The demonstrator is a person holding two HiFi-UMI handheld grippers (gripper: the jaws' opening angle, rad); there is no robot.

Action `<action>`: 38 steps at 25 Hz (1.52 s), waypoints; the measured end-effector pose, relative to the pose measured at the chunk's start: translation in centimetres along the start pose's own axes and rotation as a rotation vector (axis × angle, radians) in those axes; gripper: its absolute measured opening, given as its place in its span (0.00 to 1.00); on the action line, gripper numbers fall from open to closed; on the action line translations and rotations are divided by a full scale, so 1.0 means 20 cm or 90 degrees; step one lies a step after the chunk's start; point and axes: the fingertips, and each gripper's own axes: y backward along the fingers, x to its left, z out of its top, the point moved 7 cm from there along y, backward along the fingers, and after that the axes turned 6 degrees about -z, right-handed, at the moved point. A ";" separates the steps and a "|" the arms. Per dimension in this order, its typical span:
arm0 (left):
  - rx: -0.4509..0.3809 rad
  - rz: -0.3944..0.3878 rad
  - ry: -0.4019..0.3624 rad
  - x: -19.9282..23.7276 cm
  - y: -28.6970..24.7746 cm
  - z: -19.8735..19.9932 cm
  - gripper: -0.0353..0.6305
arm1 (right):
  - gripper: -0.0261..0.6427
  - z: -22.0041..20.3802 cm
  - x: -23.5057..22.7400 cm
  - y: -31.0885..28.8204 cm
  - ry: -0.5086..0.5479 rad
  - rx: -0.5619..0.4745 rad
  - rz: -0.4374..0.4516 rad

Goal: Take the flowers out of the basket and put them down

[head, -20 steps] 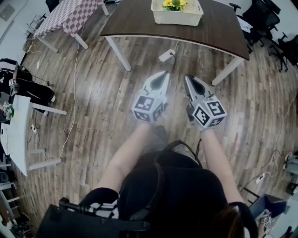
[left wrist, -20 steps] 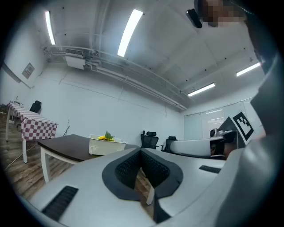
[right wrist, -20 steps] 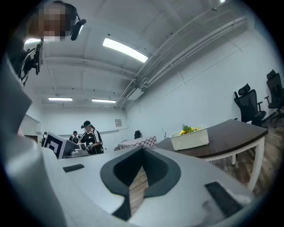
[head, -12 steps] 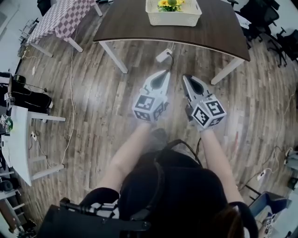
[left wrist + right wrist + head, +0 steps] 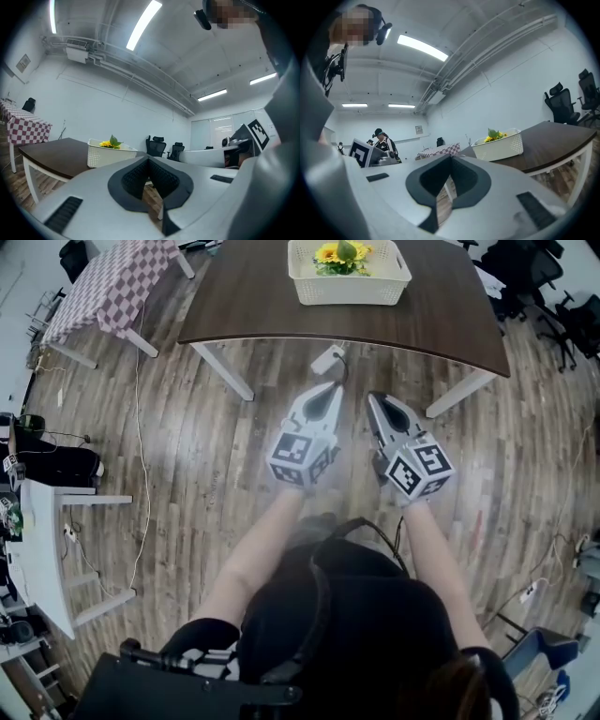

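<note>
My left gripper (image 5: 149,160): jaws closed, pads meeting at the tip, nothing between them. My right gripper (image 5: 450,158): the same, shut and empty. I hold both side by side, pointing ahead, over bare wood floor (image 5: 178,437).

The flowers (image 5: 339,253) are well ahead of both jaws, lying in the white basket (image 5: 349,292) on the dark counter (image 5: 253,306). I have touched nothing; I judge this to be the approach.

To do it well:
- Close in on the near edge of the counter before reaching.
- Open the jaws while they are clear of the basket, not inside it.
- Come down from above and take the stems, not the yellow heads.
- The basket looks light and may lift with the bunch, so the spare jaws should steady its rim.
- A power strip (image 5: 328,359) lies on the floor just ahead of the jaws; mind the cord.

What each view gives:
- The head view shows the whole counter, the gap to cross and a checked table (image 5: 112,282) ahead to the left, but not the pads.
- The gripper views show the pads together, the basket's perforated wall and a green leaf standing above its rim.
- The left gripper view adds office chairs (image 5: 157,143) beyond the basket.
- The right gripper view adds people (image 5: 382,138) standing far off to the left.
</note>
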 end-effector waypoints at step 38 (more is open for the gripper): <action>0.006 0.014 0.002 0.72 -0.77 0.10 0.05 | 0.04 0.22 -0.57 -0.97 -0.006 0.016 0.039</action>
